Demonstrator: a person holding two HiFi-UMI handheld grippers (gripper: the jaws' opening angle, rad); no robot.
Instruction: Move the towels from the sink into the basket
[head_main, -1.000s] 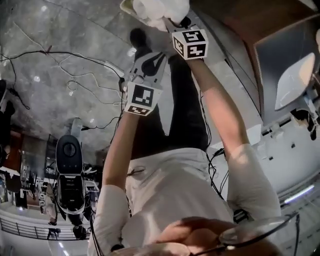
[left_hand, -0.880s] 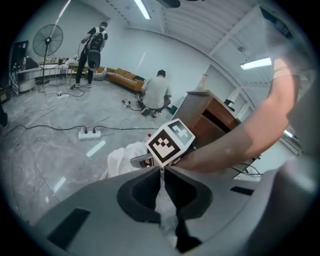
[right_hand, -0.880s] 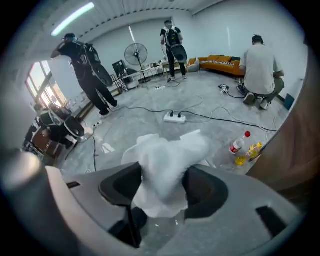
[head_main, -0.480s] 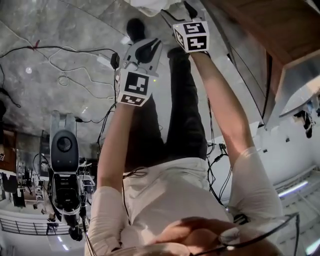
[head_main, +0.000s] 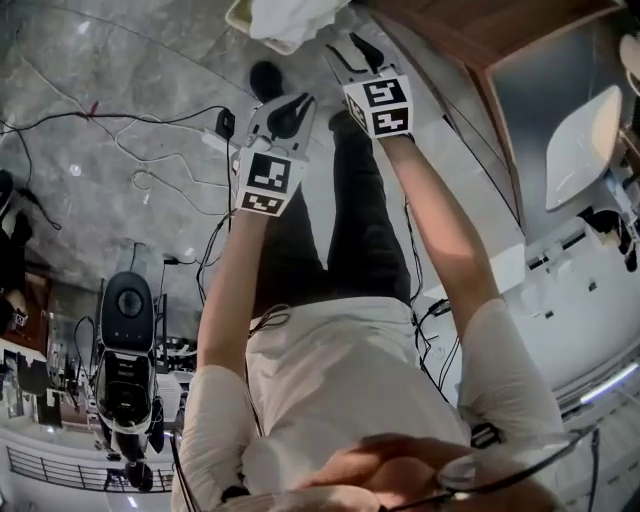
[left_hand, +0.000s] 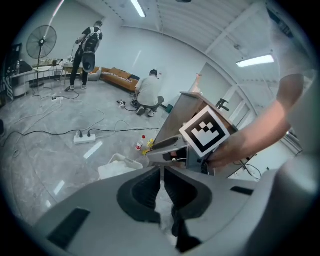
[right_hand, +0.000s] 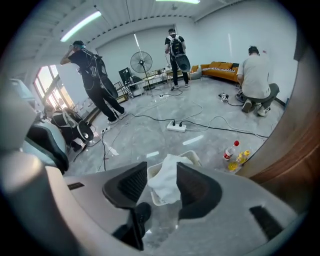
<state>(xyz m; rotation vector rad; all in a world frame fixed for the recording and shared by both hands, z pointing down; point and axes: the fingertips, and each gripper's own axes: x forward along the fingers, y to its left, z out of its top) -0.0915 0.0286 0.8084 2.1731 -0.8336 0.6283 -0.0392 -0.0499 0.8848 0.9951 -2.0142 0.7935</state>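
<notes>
**A:** Towel (right_hand: 167, 182) first. Made of what?

**B:** Looks like soft white cloth, rumpled, heaped in the basket (right_hand: 192, 155) and spilling over one rim. Pale slatted plastic, rectangular, standing on a glossy grey stone floor (right_hand: 200, 115).

**A:** Counted how many?

**B:** One towel visible, one basket; cannot tell about more cloth underneath. Two bottles (right_hand: 231, 150) beside a brown wooden cabinet (right_hand: 295, 145), one clear with a red cap, one yellow. One white power strip (right_hand: 176, 127), one round pedestal fan (right_hand: 141, 62).

**A:** And the right gripper (right_hand: 162, 167)?

**B:** Closing, yet clamping nothing. Matte grey shells, ribbed black pads. Frames the towel in the gap, but down in the basket, untouched by either pad.

**A:** And the left gripper (left_hand: 163, 172)?

**B:** Pinched nearly together, only a slit between the pads, empty. Hangs just beside the right gripper.

**A:** Anything peculiar to one view?

**B:** Only in the head view: both grippers from above, checkered marker cubes (head_main: 380, 105), bare forearms (head_main: 440, 220), a cream shirt (head_main: 340, 380). Only in the left gripper view: the right gripper's cube seen side-on. Three people (right_hand: 255, 75) in the right gripper view, two in the left gripper view.
</notes>
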